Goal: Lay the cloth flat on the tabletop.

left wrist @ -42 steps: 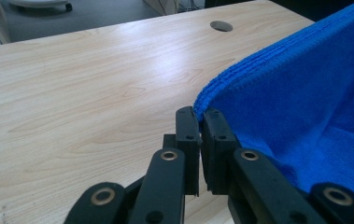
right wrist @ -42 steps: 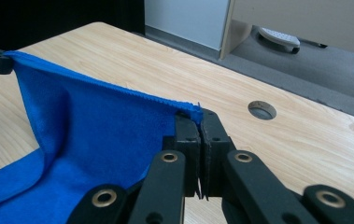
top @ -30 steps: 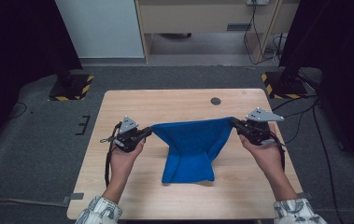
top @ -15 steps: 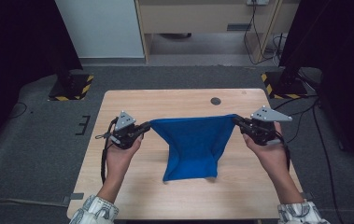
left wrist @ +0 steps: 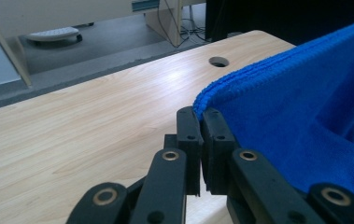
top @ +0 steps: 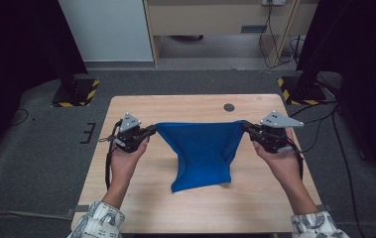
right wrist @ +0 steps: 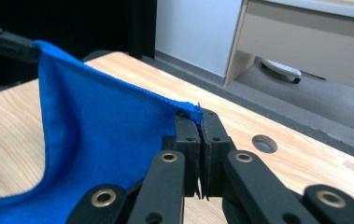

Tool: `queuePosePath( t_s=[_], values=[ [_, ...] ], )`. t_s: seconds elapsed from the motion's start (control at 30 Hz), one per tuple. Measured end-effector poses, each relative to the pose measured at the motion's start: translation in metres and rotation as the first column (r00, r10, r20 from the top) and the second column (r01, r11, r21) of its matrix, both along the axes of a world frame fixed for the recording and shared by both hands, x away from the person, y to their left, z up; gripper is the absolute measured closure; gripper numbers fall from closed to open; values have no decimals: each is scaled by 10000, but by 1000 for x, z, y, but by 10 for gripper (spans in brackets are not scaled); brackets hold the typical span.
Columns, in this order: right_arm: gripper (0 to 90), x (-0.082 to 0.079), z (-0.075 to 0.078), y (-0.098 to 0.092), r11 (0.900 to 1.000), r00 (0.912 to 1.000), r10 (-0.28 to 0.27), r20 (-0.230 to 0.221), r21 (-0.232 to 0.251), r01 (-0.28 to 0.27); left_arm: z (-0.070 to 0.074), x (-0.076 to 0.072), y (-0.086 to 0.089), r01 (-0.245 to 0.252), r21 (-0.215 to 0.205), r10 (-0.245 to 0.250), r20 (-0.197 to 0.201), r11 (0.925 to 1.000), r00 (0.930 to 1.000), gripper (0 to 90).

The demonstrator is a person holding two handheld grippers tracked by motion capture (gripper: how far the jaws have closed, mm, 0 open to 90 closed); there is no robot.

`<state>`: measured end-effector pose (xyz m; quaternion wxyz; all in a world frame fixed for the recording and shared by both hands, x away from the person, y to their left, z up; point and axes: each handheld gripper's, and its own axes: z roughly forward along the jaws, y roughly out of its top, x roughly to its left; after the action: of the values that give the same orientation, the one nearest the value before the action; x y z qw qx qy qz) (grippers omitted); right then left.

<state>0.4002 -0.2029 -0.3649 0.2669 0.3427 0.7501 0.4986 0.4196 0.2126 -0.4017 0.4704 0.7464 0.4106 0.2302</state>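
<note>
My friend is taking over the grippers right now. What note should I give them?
Left gripper: shut on one top corner of the blue cloth.
Right gripper: shut on the other top corner.
Cloth: stretched between the two grippers above the wooden table; its bottom edge rests on the tabletop near the middle, slightly bunched.
Done: both corners are gripped and the cloth is lifted and spread.
Left: probably laying it flat or folding it. Keep both grips shut and the top edge taut until it is set down.

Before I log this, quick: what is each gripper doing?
Left gripper: shut on a corner of the blue cloth.
Right gripper: shut on the opposite corner.
</note>
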Motion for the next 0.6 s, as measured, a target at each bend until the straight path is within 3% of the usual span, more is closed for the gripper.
queuePosePath(
  t_s=[0.27, 0.47, 0.6],
  values=[
    [880, 5, -8, 18, 9995, 9995, 290, -146, -142, -292, -8, 16, 10, -263, 306, 270, -232, 9992, 9994, 872],
    [880, -3, 1, 23, 9993, 9994, 345, -42, -138, -345, -8, 22, 9, -317, 273, 323, -244, 9991, 9992, 871],
    [880, -12, 8, 20, 9992, 9997, 223, 78, -347, -220, -6, 20, 2, -68, 84, 69, -140, 9999, 9999, 871]
  ],
)
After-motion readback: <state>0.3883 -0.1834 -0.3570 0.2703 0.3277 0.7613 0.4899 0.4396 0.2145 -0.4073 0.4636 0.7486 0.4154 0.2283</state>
